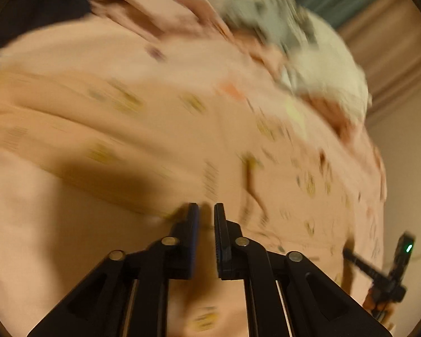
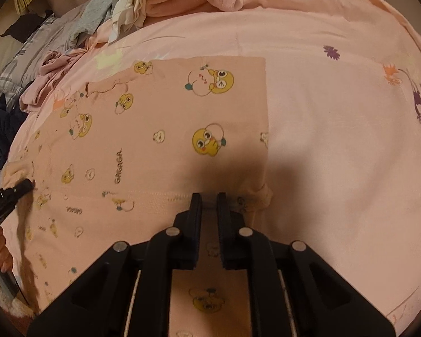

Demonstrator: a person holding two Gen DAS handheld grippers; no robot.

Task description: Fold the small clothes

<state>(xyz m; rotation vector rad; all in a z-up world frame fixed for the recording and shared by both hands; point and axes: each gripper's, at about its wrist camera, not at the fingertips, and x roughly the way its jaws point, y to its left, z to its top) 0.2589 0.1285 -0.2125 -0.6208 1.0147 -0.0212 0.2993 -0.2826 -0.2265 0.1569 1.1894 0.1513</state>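
Note:
A small pink garment [image 2: 160, 129] printed with yellow cartoon faces lies spread flat on a pink bedsheet [image 2: 336, 146]. My right gripper [image 2: 209, 196] sits over its near ribbed hem, close to the right corner, jaws nearly closed with a narrow gap; the hem cloth [image 2: 165, 196] lies at the tips. My left gripper [image 1: 205, 207] shows in its own blurred view with the same narrow gap, low over the garment [image 1: 143, 118]. Its tip [image 2: 25, 186] also shows in the right wrist view at the garment's left corner. Whether either grips cloth is unclear.
A heap of unfolded clothes [image 2: 132, 2], grey, white and pink, lies at the far side of the bed. More crumpled pink [image 2: 47, 81] and dark clothes [image 2: 2, 129] lie at the left edge. The right gripper's body [image 1: 390, 269] shows in the left view.

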